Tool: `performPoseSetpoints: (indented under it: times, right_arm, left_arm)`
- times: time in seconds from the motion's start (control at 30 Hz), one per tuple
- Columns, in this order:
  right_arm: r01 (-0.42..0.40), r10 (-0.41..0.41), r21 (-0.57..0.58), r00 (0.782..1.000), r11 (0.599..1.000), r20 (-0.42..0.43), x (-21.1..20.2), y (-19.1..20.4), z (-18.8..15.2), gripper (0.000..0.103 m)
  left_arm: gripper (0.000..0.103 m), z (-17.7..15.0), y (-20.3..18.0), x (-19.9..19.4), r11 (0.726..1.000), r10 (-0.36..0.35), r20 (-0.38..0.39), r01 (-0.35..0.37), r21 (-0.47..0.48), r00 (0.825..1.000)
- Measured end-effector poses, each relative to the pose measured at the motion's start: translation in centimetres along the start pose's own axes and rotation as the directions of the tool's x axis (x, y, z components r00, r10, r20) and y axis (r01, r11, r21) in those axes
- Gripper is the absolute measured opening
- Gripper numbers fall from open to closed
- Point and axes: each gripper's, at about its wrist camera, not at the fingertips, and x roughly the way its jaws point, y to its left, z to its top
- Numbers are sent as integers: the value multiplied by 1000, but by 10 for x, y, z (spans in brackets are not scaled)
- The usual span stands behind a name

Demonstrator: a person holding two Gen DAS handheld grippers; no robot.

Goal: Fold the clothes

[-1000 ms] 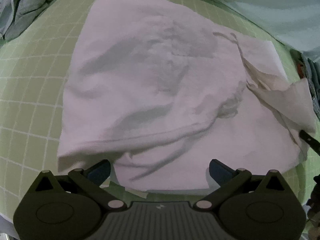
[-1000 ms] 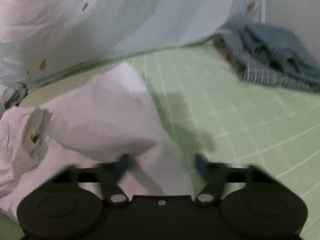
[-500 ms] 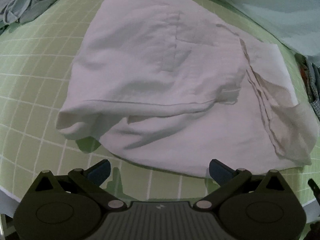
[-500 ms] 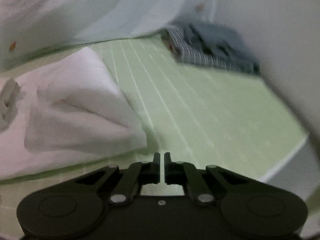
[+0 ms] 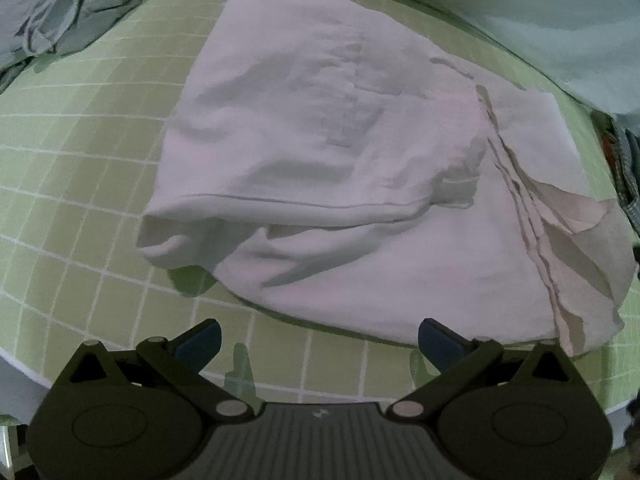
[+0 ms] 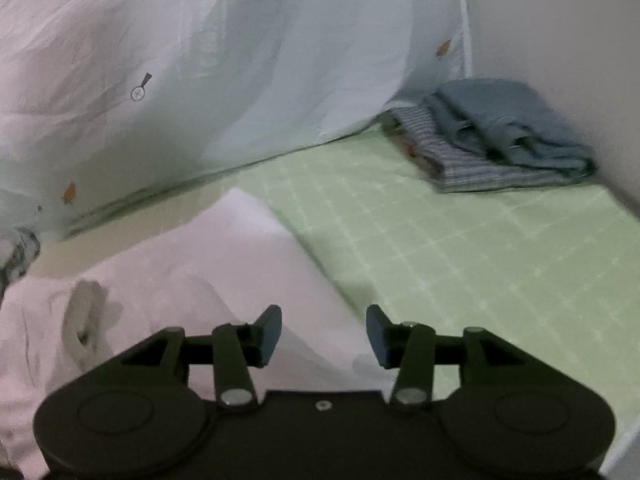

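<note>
The white garment (image 5: 340,184) lies at twelve o'clock of the wide-open, empty left gripper (image 5: 319,338) (the nearer one); the right gripper (image 6: 323,334) is opening, empty.

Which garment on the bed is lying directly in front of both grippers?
The white garment, spread out mid-bed. The grey heap and the folded blue-and-striped stack lie off by the far edges.

Garment (image 5: 340,184) lies centre on gridded mat (image 5: 80,168). Crumpled clothes (image 5: 68,4) far left of it. Folded stack (image 6: 500,136) far right, against hanging sheet (image 6: 240,64).
</note>
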Motion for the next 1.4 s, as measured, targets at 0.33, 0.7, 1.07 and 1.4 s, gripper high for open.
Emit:
performPoseSetpoints:
  times: [0.33,0.7,1.07,1.4]
  right_arm:
    - [-49,-16,-366,985,929,-171,2,57,-77,49]
    - [-94,54,-407,993,909,-108,-20,79,-39,75]
    - [-170,53,-518,971,838,-234,109,178,-26,80]
    - [-101,78,-239,991,966,-106,100,159,25,3]
  left_arm:
    - [103,-9,25,-6,998,45,3,-45,-51,999]
    - [103,7,27,3,997,43,6,-42,-62,999]
    - [103,65,32,2,995,93,84,-95,14,992]
    - [103,106,50,16,994,104,116,-108,24,988]
